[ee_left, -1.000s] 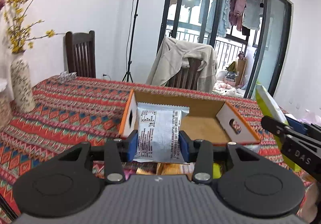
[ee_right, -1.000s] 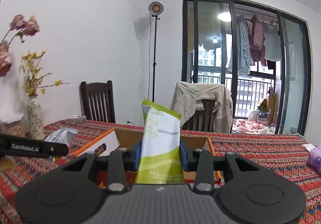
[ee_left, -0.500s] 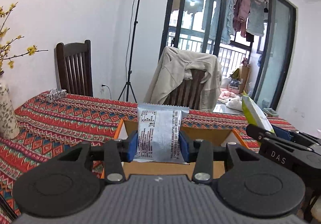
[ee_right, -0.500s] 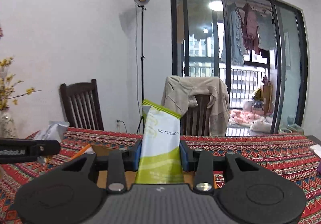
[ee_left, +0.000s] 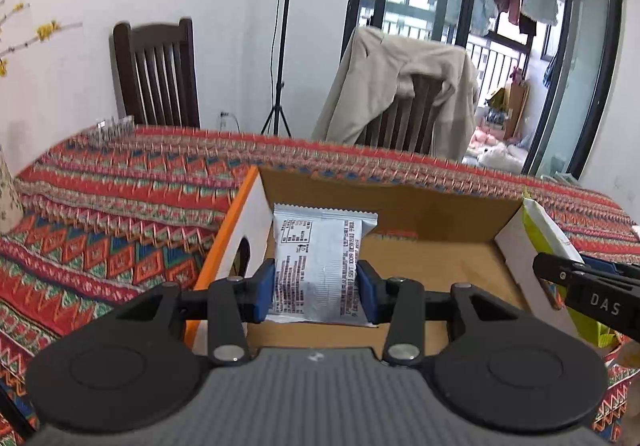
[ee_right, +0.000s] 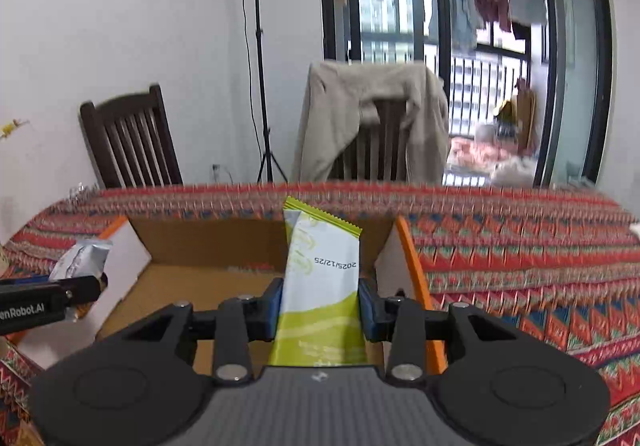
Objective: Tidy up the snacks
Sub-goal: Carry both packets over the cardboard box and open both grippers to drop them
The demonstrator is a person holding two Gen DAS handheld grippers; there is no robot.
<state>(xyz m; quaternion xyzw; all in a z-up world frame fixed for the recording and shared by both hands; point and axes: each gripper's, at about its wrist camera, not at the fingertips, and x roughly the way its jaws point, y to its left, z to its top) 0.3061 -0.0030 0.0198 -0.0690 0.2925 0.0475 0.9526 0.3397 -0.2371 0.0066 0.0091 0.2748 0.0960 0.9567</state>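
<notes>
An open cardboard box (ee_left: 420, 206) with orange-edged white side flaps lies on the patterned tablecloth; it also shows in the right wrist view (ee_right: 208, 234). My left gripper (ee_left: 316, 292) is shut on a silver snack packet (ee_left: 320, 262) and holds it upright over the box's left part. My right gripper (ee_right: 320, 310) is shut on a green and white snack packet (ee_right: 320, 286), upright over the box's right part. Each gripper shows in the other's view: the right one (ee_left: 592, 298) with its green packet (ee_left: 556, 242), the left one (ee_right: 48, 302) with its silver packet (ee_right: 80, 260).
The table carries a red patterned cloth (ee_left: 120, 214). A dark wooden chair (ee_left: 156, 74) and a chair draped with a beige jacket (ee_left: 400, 90) stand behind it. A light tripod (ee_left: 280, 46) stands by the wall. A vase (ee_left: 8, 198) is at the far left.
Both grippers have moved forward and down, so the packets now hang over the inside of the box. Both grips are unchanged.
</notes>
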